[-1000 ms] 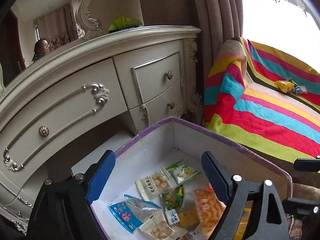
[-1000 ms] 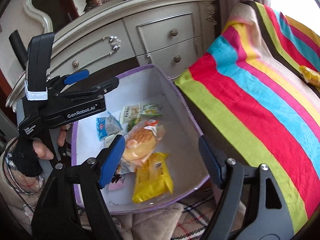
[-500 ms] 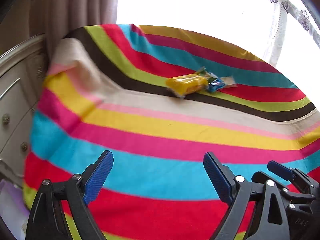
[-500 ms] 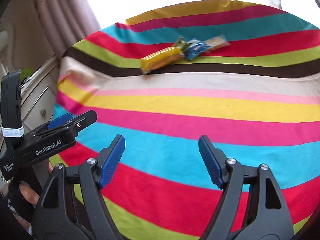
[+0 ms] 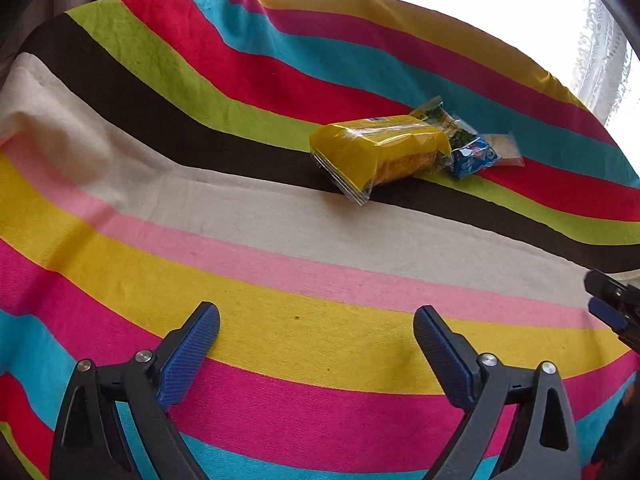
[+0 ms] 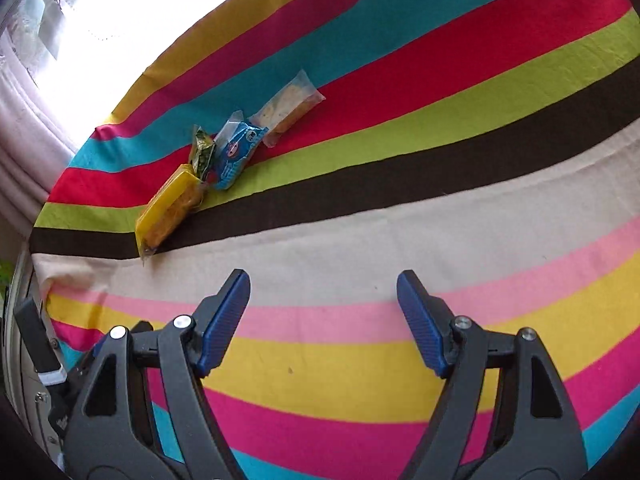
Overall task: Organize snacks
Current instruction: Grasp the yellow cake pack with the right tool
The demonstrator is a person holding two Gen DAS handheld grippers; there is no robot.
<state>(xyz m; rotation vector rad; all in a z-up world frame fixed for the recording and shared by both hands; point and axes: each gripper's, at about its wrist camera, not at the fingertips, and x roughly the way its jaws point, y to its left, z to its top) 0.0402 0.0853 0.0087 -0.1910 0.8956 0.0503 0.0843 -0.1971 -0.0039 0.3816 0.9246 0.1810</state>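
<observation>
In the left wrist view the left tool (image 5: 316, 320) sits at the bottom of the frame with its blue pads (image 5: 188, 356) spread wide apart and nothing between them; its jaws have just been opening further. Below it lies a striped blanket (image 5: 240, 264) in bands of cream, pink, yellow, magenta and turquoise. Four snack packets lie bunched together in the upper right of that frame, well apart from the tool: a yellow packet (image 5: 380, 152) across the dark brown and lime stripes, a green packet (image 5: 448, 124) touching its far end, a blue packet (image 5: 474, 156) just right of those, and a pale clear-wrapped bar (image 5: 504, 148) at the right end of the row. A dark piece of the right tool shows at the right edge.

In the right wrist view the right tool (image 6: 324, 308) stands at the bottom centre, jaws apart and empty over the pink and cream stripes. The same row runs diagonally in the upper left: yellow packet (image 6: 170, 206) lowest, then green packet (image 6: 202, 152), blue packet (image 6: 236, 152) and pale clear-wrapped bar (image 6: 288, 108) highest. A curtain (image 6: 24, 160) hangs at the left edge, with bright window light above it.
</observation>
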